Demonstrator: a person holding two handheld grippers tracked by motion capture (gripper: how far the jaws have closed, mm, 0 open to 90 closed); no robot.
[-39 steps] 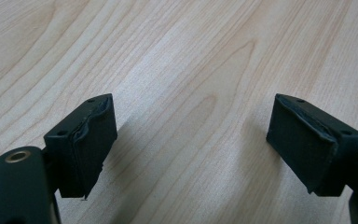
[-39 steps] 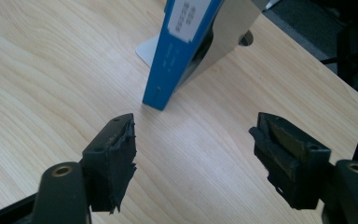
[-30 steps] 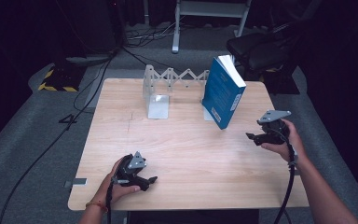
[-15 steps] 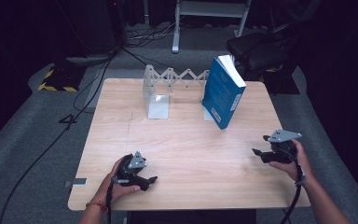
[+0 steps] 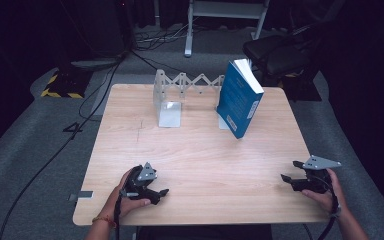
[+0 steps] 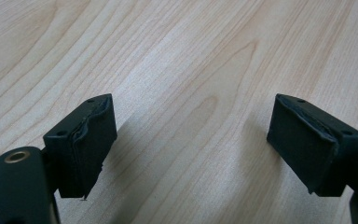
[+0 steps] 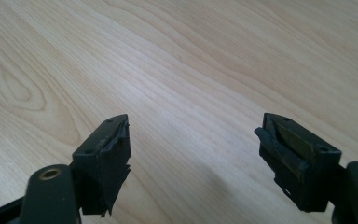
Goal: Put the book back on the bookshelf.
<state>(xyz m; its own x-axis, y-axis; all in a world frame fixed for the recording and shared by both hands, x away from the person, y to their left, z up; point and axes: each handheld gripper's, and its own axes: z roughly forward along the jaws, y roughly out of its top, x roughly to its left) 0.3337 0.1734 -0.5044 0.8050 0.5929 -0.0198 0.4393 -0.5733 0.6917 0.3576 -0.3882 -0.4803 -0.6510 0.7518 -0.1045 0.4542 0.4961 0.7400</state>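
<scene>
Both grippers rest low at the tabletop's [image 5: 200, 150] near edge — left gripper [image 5: 156, 194] jaws apart, empty; right gripper [image 5: 291, 171] jaws just opening wider, nothing between — well apart from the blue book [image 5: 237, 100].

In the high view, the tall blue softcover book [image 5: 238, 99], at about one o'clock from the pale wooden table's [image 5: 200, 145] middle, covers the right end of the grey zigzag folding metal rack [image 5: 180, 90] and the plate it leans on. The print on its cover is too small to read. The bottom edge cuts off both forearms at about five and seven o'clock. The left hand [image 5: 125, 195] hides the rear of the black two-jaw left gripper [image 5: 156, 194]; the right hand [image 5: 325, 192] hides the handle of the black two-jaw right gripper [image 5: 290, 172]. Beyond the table, at twelve o'clock, the dark floor swallows cables and a stand's top
</scene>
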